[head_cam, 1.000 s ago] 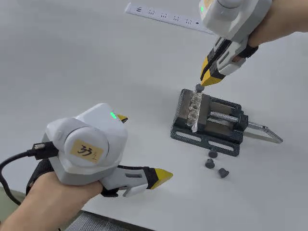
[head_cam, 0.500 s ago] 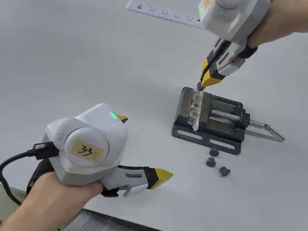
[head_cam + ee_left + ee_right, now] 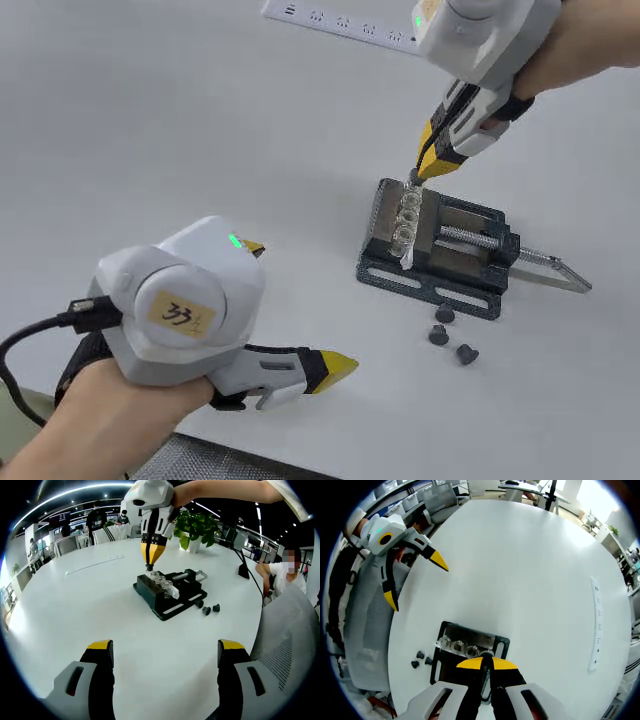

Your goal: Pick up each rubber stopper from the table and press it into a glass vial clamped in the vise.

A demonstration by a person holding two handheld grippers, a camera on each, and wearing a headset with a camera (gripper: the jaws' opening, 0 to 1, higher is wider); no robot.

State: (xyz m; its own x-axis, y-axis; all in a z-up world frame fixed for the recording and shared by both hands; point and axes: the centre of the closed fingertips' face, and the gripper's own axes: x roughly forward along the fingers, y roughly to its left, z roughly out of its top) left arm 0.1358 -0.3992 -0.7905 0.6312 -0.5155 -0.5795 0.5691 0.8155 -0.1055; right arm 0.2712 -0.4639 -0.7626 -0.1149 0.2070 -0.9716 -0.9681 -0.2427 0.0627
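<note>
A wide white tabletop point(image 3: 150, 120) carries a black vise point(image 3: 470, 275), with a power strip point(image 3: 330, 22) far behind it.

In the head view, the right tongs point(image 3: 418, 176) point down at the far end of a row of glass vials point(image 3: 404, 225) held in the vise. They pinch a small dark stopper point(image 3: 411, 178) right at the last vial's mouth. Three loose stoppers point(image 3: 438, 336) lie just beside the vise. The left tongs point(image 3: 297, 305) are spread wide, well apart from the work, and hold nothing.

In the left gripper view, the stopper sits low between the yellow tips. If it goes in crooked, it may pop out sideways. A hard push could crack the glass.

In the right gripper view, the tips are pressed close and hide that vial's mouth, so aiming is hard. The other vials look clear, open and empty.
</note>
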